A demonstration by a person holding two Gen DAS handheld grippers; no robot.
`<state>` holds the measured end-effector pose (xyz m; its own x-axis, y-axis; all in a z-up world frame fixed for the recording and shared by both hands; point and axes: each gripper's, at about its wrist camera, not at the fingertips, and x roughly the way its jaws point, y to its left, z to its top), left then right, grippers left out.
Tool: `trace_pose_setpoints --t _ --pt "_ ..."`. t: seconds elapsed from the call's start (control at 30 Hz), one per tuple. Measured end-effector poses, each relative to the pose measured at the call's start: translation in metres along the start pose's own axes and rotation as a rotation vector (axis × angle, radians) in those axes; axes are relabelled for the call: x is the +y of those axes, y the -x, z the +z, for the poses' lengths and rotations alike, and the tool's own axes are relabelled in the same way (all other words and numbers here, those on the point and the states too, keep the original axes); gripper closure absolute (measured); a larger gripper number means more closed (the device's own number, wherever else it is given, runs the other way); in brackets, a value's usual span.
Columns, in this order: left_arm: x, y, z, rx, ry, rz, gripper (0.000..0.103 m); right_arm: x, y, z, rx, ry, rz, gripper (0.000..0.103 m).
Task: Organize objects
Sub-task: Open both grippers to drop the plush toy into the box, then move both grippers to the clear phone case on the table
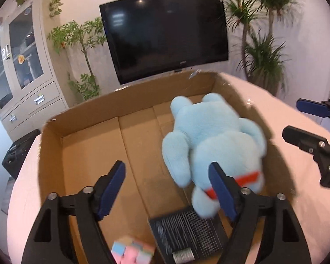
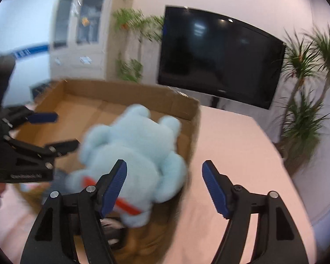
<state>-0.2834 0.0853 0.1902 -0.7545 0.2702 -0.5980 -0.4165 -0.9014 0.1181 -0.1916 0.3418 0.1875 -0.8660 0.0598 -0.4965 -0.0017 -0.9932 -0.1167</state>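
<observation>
A light blue plush toy [image 1: 213, 140] with a red collar lies face down in the right part of an open cardboard box [image 1: 83, 114]. It also shows in the right wrist view [image 2: 134, 154], blurred. My left gripper [image 1: 167, 176] is open and empty above the box, its right finger beside the toy. My right gripper [image 2: 165, 178] is open and empty over the box's right wall and the table; it also shows in the left wrist view [image 1: 305, 121]. A black flat object [image 1: 187, 235] and a pastel cube [image 1: 132, 250] lie in the near part of the box.
The box sits on a pink-covered table [image 2: 231, 145]. Behind it are a black TV [image 1: 165, 35], a cabinet with glass doors [image 1: 22, 66] at left, and potted plants [image 1: 261, 44] at right.
</observation>
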Motion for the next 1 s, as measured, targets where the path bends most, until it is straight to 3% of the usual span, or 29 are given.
trace_pose_setpoints --t 0.13,0.27,0.43,0.53,0.73,0.9,1.0 --pt "-0.001 0.053 -0.034 -0.012 0.018 -0.044 0.016 0.005 0.051 -0.014 -0.035 -0.049 0.116 0.027" --pt "-0.006 0.096 -0.089 0.016 0.049 -0.118 0.016 0.020 0.080 -0.045 0.005 -0.082 0.207 0.027" --pt "-0.028 0.108 -0.163 0.122 0.049 -0.194 0.016 0.045 0.101 -0.105 0.099 -0.104 0.252 0.027" --pt "-0.045 0.105 -0.203 0.180 0.034 -0.258 0.016 0.059 0.106 -0.146 0.186 -0.133 0.328 0.027" --pt "-0.061 0.093 -0.236 0.241 0.037 -0.310 0.016 0.078 0.103 -0.205 0.282 -0.070 0.394 0.026" --pt "-0.072 0.086 -0.246 0.264 0.078 -0.427 0.016 0.072 0.086 -0.225 0.331 -0.087 0.383 0.025" --pt "-0.078 0.087 -0.249 0.257 0.080 -0.522 0.015 0.065 0.089 -0.223 0.309 -0.135 0.460 0.024"
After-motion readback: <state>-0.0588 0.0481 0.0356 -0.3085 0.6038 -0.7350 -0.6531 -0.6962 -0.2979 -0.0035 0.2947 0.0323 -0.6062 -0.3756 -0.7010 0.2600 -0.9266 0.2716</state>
